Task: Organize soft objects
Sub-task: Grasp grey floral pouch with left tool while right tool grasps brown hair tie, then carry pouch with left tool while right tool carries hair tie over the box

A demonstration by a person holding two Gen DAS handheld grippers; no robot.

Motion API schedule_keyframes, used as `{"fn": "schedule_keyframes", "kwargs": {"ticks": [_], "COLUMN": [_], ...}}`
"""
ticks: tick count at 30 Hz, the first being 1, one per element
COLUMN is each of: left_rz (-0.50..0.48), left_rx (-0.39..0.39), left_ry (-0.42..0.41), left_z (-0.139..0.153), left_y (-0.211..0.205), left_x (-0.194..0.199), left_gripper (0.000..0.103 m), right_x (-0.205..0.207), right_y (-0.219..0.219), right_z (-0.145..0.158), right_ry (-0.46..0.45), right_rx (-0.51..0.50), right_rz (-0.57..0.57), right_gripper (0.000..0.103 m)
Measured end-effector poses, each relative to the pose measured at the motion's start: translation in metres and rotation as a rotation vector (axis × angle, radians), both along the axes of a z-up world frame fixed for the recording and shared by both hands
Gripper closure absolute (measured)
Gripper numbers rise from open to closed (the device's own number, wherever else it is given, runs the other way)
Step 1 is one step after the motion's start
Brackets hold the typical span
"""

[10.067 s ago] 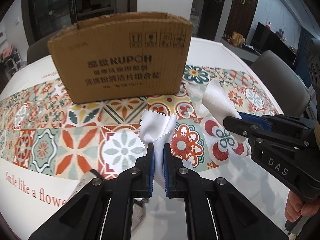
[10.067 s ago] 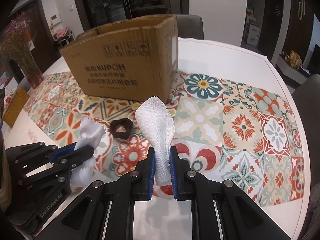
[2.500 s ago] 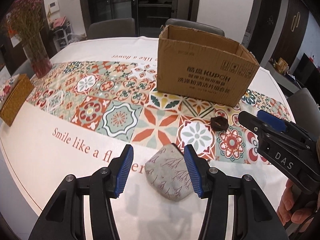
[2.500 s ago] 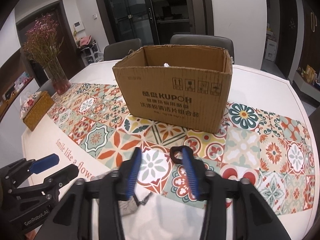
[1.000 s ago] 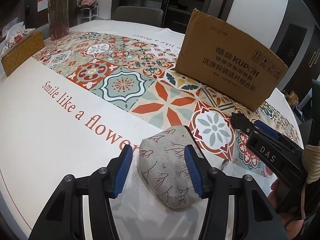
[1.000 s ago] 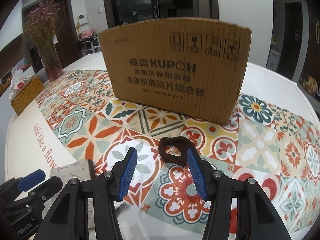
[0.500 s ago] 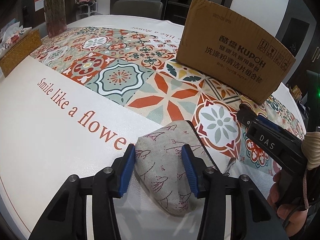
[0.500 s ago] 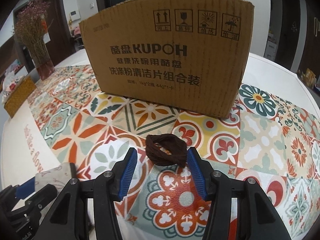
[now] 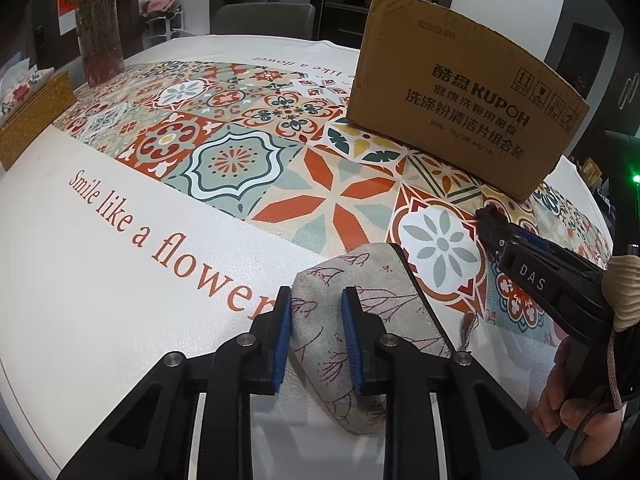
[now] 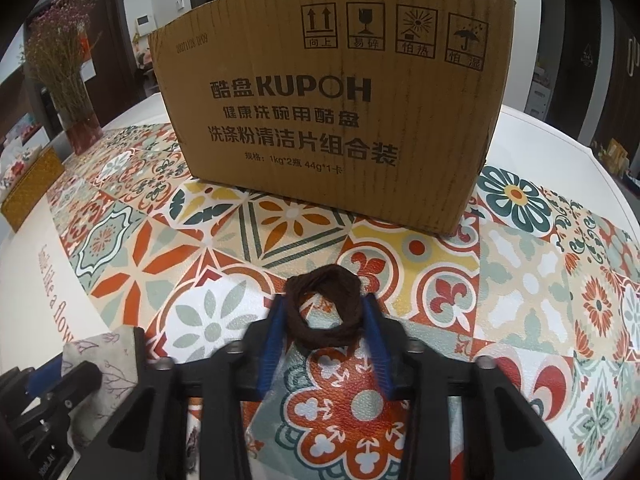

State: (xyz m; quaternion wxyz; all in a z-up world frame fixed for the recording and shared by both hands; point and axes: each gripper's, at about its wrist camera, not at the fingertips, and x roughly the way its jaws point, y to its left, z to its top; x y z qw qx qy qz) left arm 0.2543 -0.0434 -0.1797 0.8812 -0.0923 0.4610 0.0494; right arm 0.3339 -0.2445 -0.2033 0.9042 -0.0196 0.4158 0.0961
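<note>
In the left wrist view, the left gripper (image 9: 316,312) at six o'clock has just been closing, and its blue pads now pinch the near end of a grey fabric zip pouch printed with purple sprigs (image 9: 360,320), which lies on the white, tile-patterned tablecloth (image 9: 120,280). At three o'clock the right gripper (image 9: 486,220) reaches in, a hand (image 9: 568,408) behind it. In the right wrist view, the right gripper (image 10: 324,312) has likewise been closing, and its pads press both sides of a dark brown knitted hair scrunchie (image 10: 322,308) on the cloth. Beyond it, at twelve o'clock, stands the brown cardboard box printed KUPOH (image 10: 332,104). At ten o'clock stands a glass vase of dried flowers (image 10: 76,100).
</note>
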Motion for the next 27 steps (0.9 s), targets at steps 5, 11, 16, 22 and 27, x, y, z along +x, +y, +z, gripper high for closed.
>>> {"fn": "schedule_keyframes", "kwargs": {"ticks": [5,11,16,22,27], "left_rz": [-0.018,-0.046,-0.072,-0.099,-0.121], "left_rx": [0.005,0.034,0.056,0.06,0.056], "left_ry": [-0.007,-0.039,-0.091,-0.119,-0.147], "left_z": [0.001,0.007,0.019,0.032,0.044], "left_y": [0.001,-0.001,-0.003,-0.006,-0.008], "left_x": [0.001,-0.001,-0.007,-0.011,-0.018], "left_gripper": [0.085,0.089,0.09,0.091,0.091], "right_x": [-0.001,-0.008,-0.021,-0.037,-0.053], "right_y": [0.004,0.002,0.0,-0.006,-0.009], "right_z": [-0.001,0.004,0.013,0.027,0.042], "right_ry": [0.004,0.003,-0.003,-0.012,-0.035], "right_rx": [0.0,0.018,0.038,0.059,0.07], "right_rz": [0.004,-0.017,-0.032,-0.055,-0.075], "right_gripper": [0.087,0.089,0.089,0.089,0.089]}}
